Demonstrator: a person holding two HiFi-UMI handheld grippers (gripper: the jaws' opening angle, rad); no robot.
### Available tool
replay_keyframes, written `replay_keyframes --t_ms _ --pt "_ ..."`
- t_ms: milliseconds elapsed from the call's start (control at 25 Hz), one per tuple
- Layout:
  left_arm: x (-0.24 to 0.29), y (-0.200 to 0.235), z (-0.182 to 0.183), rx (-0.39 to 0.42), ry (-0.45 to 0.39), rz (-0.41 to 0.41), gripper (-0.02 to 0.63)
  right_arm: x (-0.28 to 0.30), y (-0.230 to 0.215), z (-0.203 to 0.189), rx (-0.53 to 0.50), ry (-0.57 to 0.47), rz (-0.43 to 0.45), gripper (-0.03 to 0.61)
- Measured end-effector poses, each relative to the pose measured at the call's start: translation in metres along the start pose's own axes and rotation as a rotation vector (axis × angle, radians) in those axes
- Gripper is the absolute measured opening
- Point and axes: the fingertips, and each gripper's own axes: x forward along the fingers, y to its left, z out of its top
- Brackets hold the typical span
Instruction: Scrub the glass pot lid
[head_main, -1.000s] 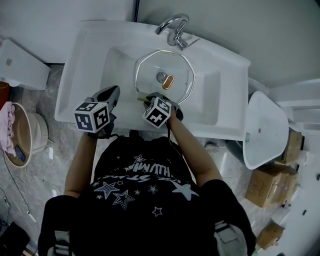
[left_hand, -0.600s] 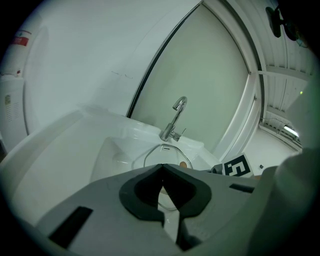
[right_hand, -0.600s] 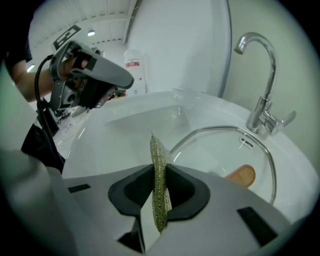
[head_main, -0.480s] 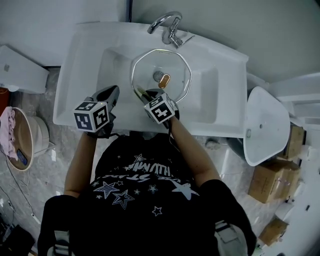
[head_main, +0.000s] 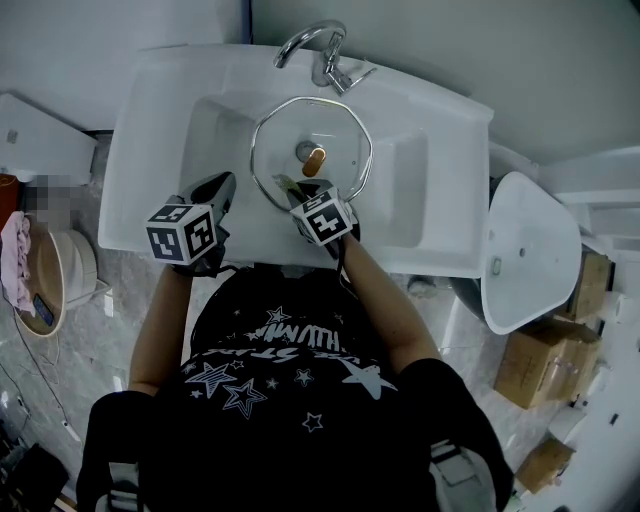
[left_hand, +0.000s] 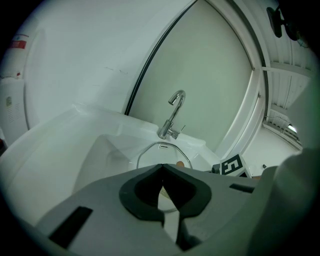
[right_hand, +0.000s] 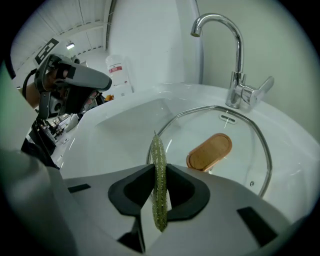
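My right gripper (right_hand: 159, 172) pinches the green pad (right_hand: 158, 155) edge-on, its tip at the near rim of the lid (right_hand: 235, 150) lying flat in the sink (head_main: 410, 190) just ahead, while my left gripper (left_hand: 161, 169), pressed together and empty, hangs farther off

Basin, left part: I see bare floor of the sink (head_main: 215, 130) left of the glass lid (head_main: 340, 140); a gripper could pass there.
Basin, right part: bare floor between the lid's rim and the right wall, also open.
Basin, middle: the lid fills it; the wooden knob (head_main: 313, 162) stands up at its centre.
Back: the faucet (head_main: 318, 50) arches over the lid's far edge and blocks approach from there.
Front edge: the left gripper (head_main: 224, 184), jaws together and empty, sits at the front-left rim. The right gripper (head_main: 293, 193), clamped on the green pad (right_hand: 159, 175), is over the lid's near rim. I read an open gap between them.
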Motion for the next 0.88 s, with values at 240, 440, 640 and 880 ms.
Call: replay_keyframes --t_ms 240,440,640,880 --pt "0.009 -0.021 -0.002 -0.01 -0.009 0.01 0.008 -0.019 -0.022 -0.018 0.019 0.011 -0.011 0.067" --pt "0.013 -0.037 -0.004 -0.011 -0.018 0.014 0.008 -0.034 -0.042 -0.03 0.05 0.002 -0.028 0.067" --pt "0.013 -0.046 -0.007 -0.012 -0.023 0.019 0.008 -0.046 -0.053 -0.045 0.061 0.011 -0.047 0.067" --pt "0.015 -0.058 -0.009 -0.008 -0.022 0.016 0.008 -0.06 -0.069 -0.059 0.068 0.019 -0.086 0.067"
